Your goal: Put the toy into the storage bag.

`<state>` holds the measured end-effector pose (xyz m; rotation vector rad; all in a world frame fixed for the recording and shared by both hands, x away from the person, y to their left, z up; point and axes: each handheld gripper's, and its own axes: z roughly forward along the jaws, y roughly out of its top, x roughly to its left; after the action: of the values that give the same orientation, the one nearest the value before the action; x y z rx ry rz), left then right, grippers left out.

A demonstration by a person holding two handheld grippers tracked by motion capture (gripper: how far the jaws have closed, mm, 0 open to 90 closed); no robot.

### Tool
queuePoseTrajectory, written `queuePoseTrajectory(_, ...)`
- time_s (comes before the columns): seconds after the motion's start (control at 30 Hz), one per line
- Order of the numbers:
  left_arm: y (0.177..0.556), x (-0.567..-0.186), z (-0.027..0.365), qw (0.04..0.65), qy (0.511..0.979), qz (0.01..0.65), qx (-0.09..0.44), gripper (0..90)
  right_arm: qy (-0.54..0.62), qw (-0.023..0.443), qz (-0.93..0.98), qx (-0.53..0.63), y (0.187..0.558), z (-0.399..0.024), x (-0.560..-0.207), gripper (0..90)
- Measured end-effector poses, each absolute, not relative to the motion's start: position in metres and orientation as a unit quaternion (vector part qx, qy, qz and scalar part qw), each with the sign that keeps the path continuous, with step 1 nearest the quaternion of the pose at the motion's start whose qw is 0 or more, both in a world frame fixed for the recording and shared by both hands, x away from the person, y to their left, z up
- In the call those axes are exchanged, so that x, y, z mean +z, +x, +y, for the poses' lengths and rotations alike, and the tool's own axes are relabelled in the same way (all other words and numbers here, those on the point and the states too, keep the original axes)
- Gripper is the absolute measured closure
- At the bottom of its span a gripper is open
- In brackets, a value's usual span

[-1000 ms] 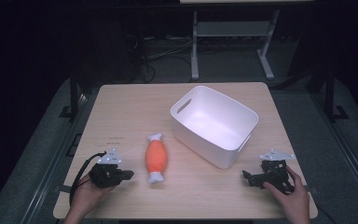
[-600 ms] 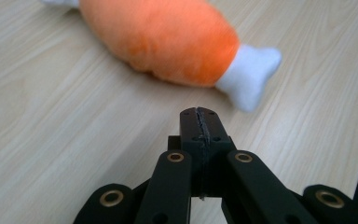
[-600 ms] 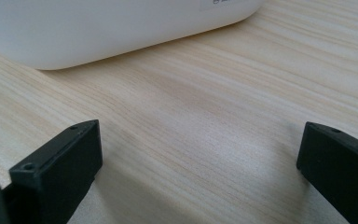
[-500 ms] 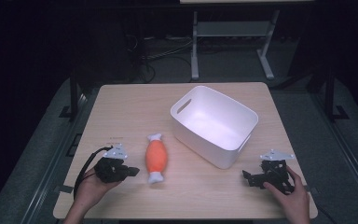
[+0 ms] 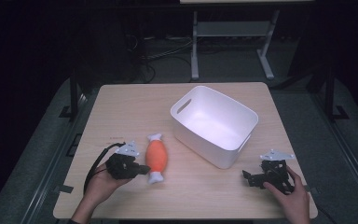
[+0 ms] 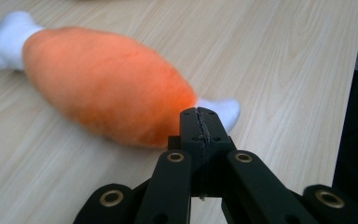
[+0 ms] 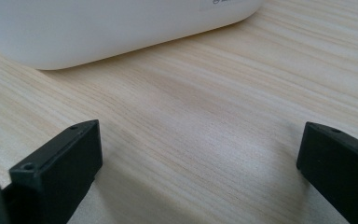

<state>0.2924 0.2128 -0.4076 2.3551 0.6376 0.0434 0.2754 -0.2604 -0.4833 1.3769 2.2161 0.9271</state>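
So the left claw [image 5: 142, 169] is clenched tight, jaws pressed flat together with nothing between them, and it's sitting just beside the toy [image 5: 156, 157] on the near left part of the counter [image 5: 135, 107]. In the left gripper view the closed tip [image 6: 199, 122] is right up against the orange belly of the toy [image 6: 107, 84], near the white knob at one end, though I can't tell if it's actually touching or just really close. The toy is a plush drumstick kind of thing, orange in the middle with white ends, lying flat on the wood, long axis running away from the person. The left hand [image 5: 100, 184] is wrapped around the gripper body, cable looping off to the side.

The right claw [image 5: 247, 176] is released, jaws spread wide with bare wood between them in the right gripper view [image 7: 200, 158]. It's parked at the near right corner of the counter, held by the right hand [image 5: 291, 196], pointing toward the middle. The bin [image 5: 242, 116], a white plastic one with handle slots, stands a bit right of centre, between the two claws but farther back, turned at an angle. Its lower wall [image 7: 98, 28] runs across the top of the right gripper view, near the claw but not touching. The toy sits just left of the bin, apart from it.
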Motion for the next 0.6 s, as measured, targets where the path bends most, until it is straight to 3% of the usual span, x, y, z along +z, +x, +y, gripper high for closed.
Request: queuePoseTrajectory(0.6, 0.302, -0.417, 0.167, 0.331, 0.920, 0.211, -0.007, 89.6, 0.489, 0.185, 0.786, 0.329, 0.275, -0.260, -0.483, 0.0)
